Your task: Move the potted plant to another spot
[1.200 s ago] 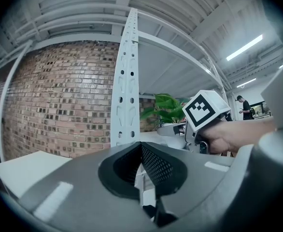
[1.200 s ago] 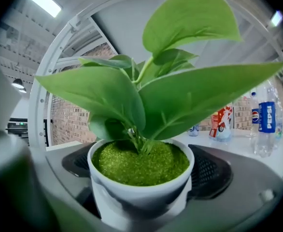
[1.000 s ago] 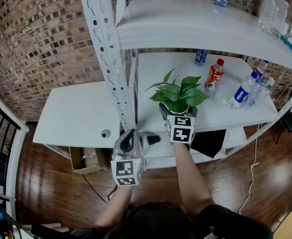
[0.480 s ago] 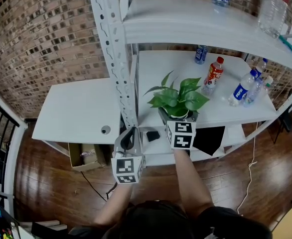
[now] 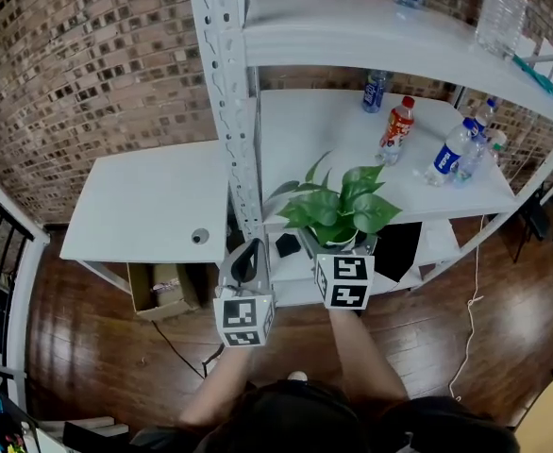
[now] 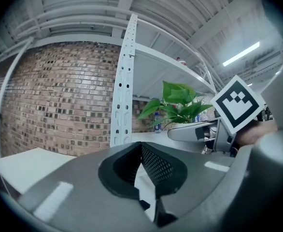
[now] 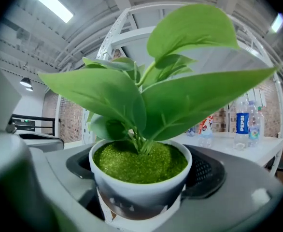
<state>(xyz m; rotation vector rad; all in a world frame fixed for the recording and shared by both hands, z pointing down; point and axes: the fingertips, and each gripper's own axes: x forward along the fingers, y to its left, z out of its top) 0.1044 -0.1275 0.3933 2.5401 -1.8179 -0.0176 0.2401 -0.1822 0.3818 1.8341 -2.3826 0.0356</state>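
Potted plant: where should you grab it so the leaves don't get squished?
Grip the round white pot by its wall, one jaw on each side, coming in level from the side, under the leaves. They spread wide above the pot, so a grab from above would likely crush them. The right gripper holds it this way now.

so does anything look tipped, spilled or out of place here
Nothing stands out. The potted plant is held upright in the right tool, its green filling level inside the pot, with no spill in view. The bottles on the shelf stand upright.
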